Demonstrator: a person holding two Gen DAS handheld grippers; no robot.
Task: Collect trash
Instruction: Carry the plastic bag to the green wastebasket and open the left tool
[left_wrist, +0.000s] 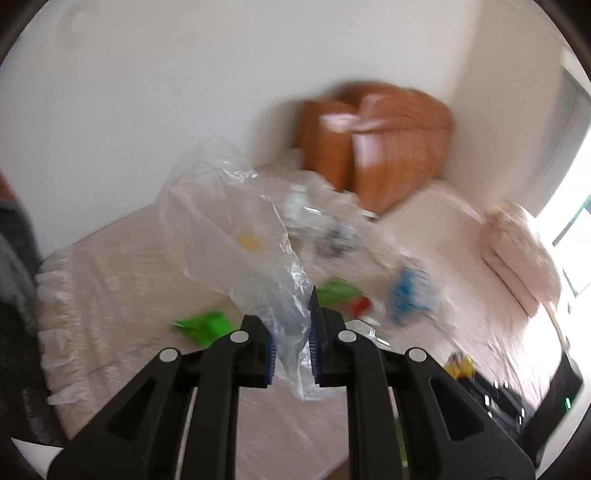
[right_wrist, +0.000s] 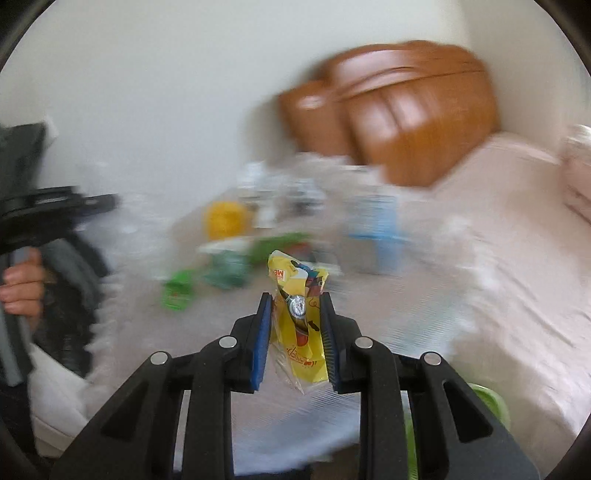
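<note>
1. Holding a yellow snack wrapper (right_wrist: 300, 317), the right gripper (right_wrist: 295, 332) is clamped on it between its blue pads (right_wrist: 260, 343); the wrapper stands above the bed (right_wrist: 498, 295), lifted clear of the cover as far as can be judged.
2. The left gripper (left_wrist: 291, 343) is clamped on a fold of a clear plastic bag (left_wrist: 236, 221), which billows upward and away from the fingers.
3. Step in hand, by judgement: one piece of trash is picked up and the bag is held ready to receive it.
4. The next move calls for bringing the wrapper over the bag mouth and releasing it inside. The mouth is not clearly visible, so it may need spreading first.
5. More trash lies on the bed beyond: green wrappers (left_wrist: 203, 325), a blue item (left_wrist: 410, 291), clear bottles (left_wrist: 299, 203). All are blurred.
6. The left wrist view alone shows the bag and a pillow (left_wrist: 517, 258).
7. The right wrist view alone shows the held wrapper and the person's left hand (right_wrist: 22, 288) on its handle.
8. Both views show a wooden headboard (left_wrist: 388, 147).
</note>
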